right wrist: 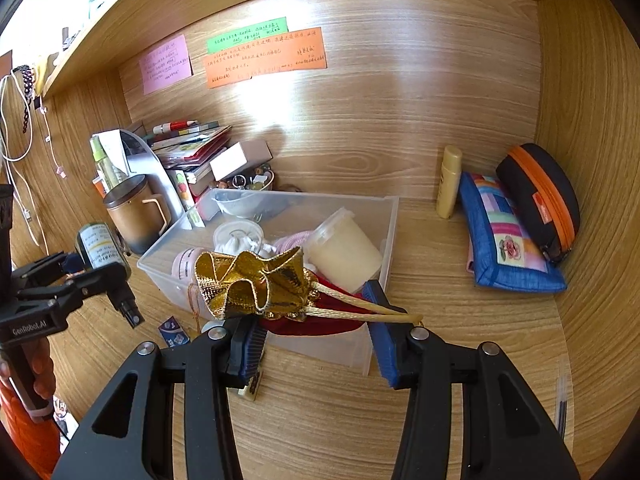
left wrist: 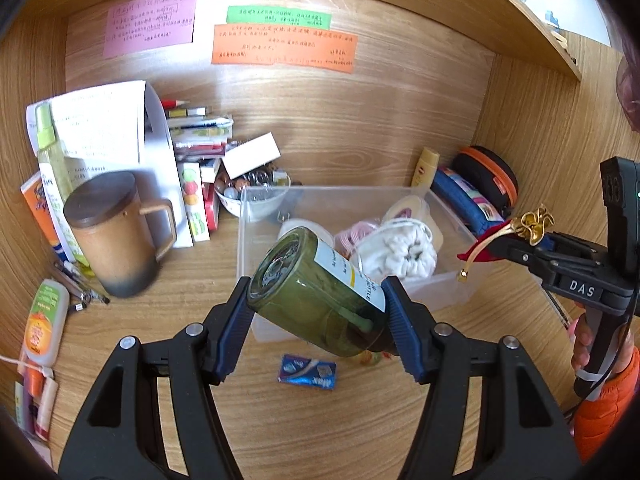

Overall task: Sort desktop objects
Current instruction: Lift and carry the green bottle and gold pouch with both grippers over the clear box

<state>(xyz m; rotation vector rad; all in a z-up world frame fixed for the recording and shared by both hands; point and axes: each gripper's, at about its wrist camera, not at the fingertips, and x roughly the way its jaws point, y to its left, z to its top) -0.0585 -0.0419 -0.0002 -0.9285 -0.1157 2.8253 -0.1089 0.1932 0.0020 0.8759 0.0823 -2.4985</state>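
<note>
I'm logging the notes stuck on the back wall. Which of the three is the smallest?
The green note, the thin strip above the orange note. The pink note, left of both, is taller.

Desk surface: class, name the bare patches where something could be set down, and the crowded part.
Bare wood lies between the clear bin and the blue pouch, and in front of the brown mug. The back-left corner around the stacked boxes is crowded.
</note>
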